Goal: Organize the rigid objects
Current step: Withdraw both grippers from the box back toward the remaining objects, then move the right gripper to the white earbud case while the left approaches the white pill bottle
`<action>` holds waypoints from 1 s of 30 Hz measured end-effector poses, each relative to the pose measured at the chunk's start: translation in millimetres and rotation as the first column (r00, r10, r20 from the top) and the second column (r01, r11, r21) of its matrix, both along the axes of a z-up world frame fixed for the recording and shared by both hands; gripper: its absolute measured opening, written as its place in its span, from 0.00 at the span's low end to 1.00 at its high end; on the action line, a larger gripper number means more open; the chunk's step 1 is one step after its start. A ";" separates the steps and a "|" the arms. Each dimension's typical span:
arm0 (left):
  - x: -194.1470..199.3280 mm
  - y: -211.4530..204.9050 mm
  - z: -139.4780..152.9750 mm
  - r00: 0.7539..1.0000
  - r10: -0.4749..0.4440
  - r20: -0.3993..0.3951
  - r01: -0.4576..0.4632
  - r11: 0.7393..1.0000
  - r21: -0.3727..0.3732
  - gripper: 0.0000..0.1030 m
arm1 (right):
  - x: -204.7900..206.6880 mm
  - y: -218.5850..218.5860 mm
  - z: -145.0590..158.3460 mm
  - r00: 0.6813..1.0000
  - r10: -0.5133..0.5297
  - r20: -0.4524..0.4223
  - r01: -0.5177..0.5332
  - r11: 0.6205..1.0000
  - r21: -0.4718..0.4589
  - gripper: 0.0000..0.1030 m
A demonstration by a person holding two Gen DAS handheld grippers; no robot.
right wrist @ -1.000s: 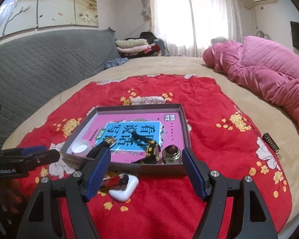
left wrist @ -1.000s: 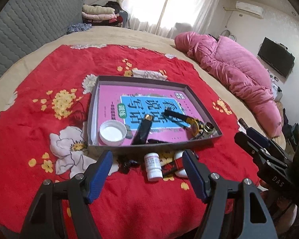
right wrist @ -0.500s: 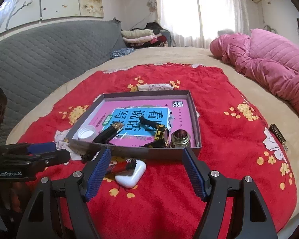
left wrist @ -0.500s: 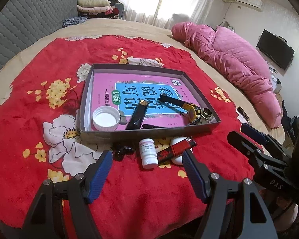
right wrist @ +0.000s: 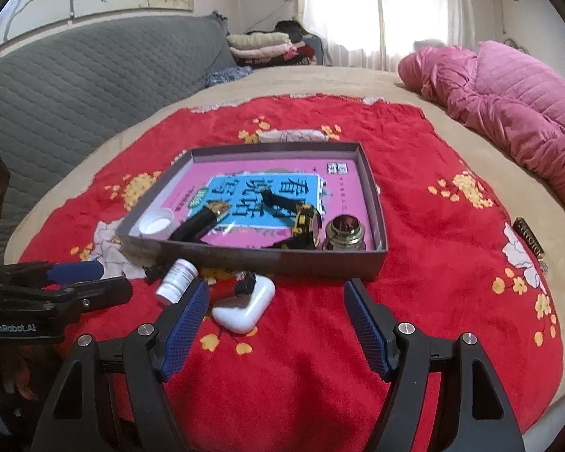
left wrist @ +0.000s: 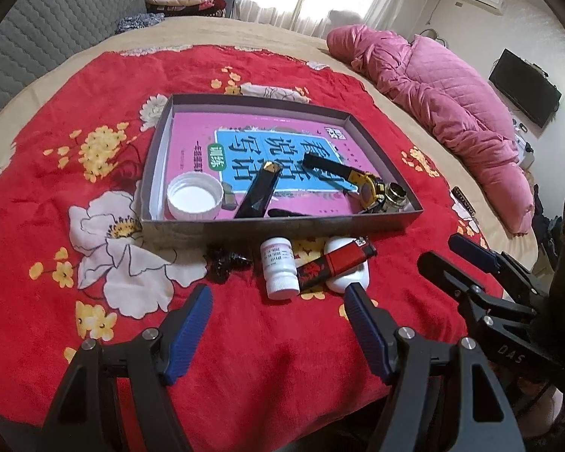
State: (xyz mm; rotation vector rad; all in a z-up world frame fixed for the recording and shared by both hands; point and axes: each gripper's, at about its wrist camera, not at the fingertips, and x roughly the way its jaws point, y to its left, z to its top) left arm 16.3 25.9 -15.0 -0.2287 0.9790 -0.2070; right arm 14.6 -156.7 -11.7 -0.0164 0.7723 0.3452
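A shallow grey box (left wrist: pixel 282 226) (right wrist: pixel 267 260) lined with a pink book sits on the red flowered blanket. It holds a white lid (left wrist: pixel 195 201), a black bar (left wrist: pixel 258 195), a yellow-black watch (left wrist: pixel 369 190) and a small brass jar (right wrist: pixel 344 231). In front of it lie a white pill bottle (left wrist: pixel 278 266) (right wrist: pixel 177 275), a red lighter (left wrist: pixel 335 263) resting on a white earbud case (right wrist: pixel 245 307), and a black clip (left wrist: pixel 224 261). My left gripper (left wrist: pixel 278 333) is open just short of the bottle. My right gripper (right wrist: pixel 277 324) is open, its left finger beside the earbud case.
A pink quilt (left wrist: pixel 440 105) lies bunched at the right of the bed. A grey padded headboard (right wrist: pixel 75 86) and folded clothes (right wrist: pixel 267 47) stand at the back. A small dark packet (right wrist: pixel 529 243) lies near the blanket's right edge.
Both grippers have moved forward and down toward the loose items in front of the box; these now look larger. Nothing has been picked up and both stay open.
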 end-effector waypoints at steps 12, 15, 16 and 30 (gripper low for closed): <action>2.7 0.4 -15.7 0.999 -0.007 -0.051 0.006 1.000 -0.022 0.70 | 7.5 16.0 -26.3 0.995 0.046 -0.088 -0.051 0.998 -0.046 0.73; 4.8 0.9 -19.1 0.998 -0.006 -0.062 0.005 1.000 -0.026 0.70 | 10.7 21.1 -34.2 0.993 0.053 -0.110 -0.059 0.997 -0.056 0.73; 5.5 1.0 -20.9 0.998 -0.004 -0.067 0.002 1.000 -0.027 0.70 | 11.7 22.9 -37.1 0.992 0.056 -0.116 -0.063 0.996 -0.060 0.73; 18.9 -0.9 -33.7 0.995 0.020 -0.094 -0.023 0.999 -0.031 0.70 | 32.7 48.0 -72.0 0.988 0.043 -0.149 -0.057 0.994 -0.092 0.73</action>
